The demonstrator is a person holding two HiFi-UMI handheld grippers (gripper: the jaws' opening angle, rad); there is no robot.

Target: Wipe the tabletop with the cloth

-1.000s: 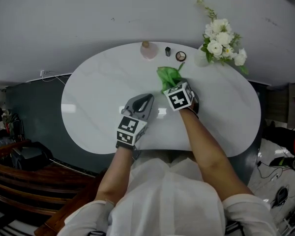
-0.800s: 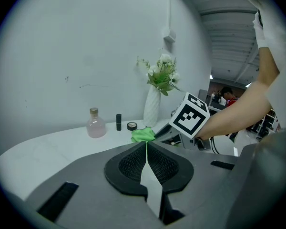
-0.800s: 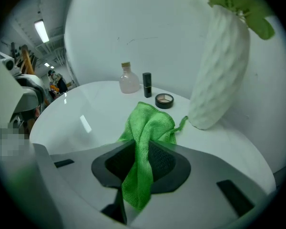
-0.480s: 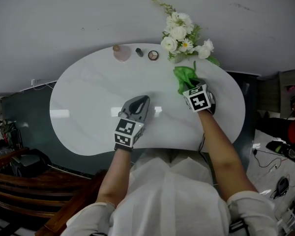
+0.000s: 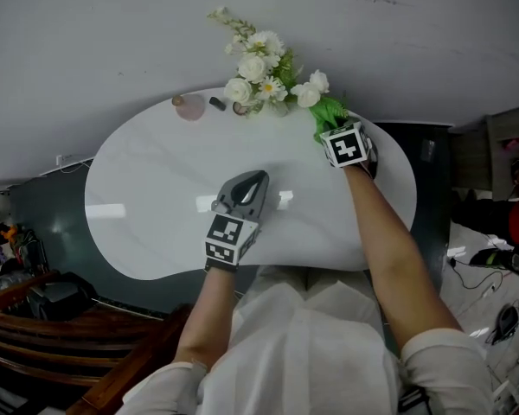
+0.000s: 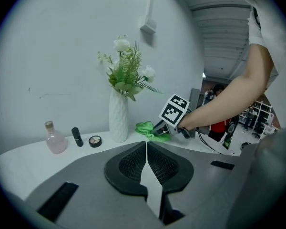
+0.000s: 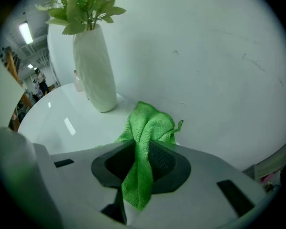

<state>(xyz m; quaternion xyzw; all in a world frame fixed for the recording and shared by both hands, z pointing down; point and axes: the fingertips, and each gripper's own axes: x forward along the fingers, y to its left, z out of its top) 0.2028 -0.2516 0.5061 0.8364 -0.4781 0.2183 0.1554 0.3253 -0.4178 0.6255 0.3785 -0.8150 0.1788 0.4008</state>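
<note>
Right gripper (image 7: 142, 162) clamps the green cloth (image 7: 150, 125); the cloth's free end lies on the table (image 5: 156, 206) at its far right edge, near the vase (image 7: 97, 73). Left gripper (image 6: 147, 159): jaws together, empty, at mid-table.

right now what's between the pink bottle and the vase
A black tube, then a round compact, both on the table; clearest in the left gripper view.

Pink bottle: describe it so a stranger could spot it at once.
On the white oval table, three small items line the far edge beside the white vase. The pink bottle stands farthest from the vase, beyond the black tube and round compact, the only clear pink one.
</note>
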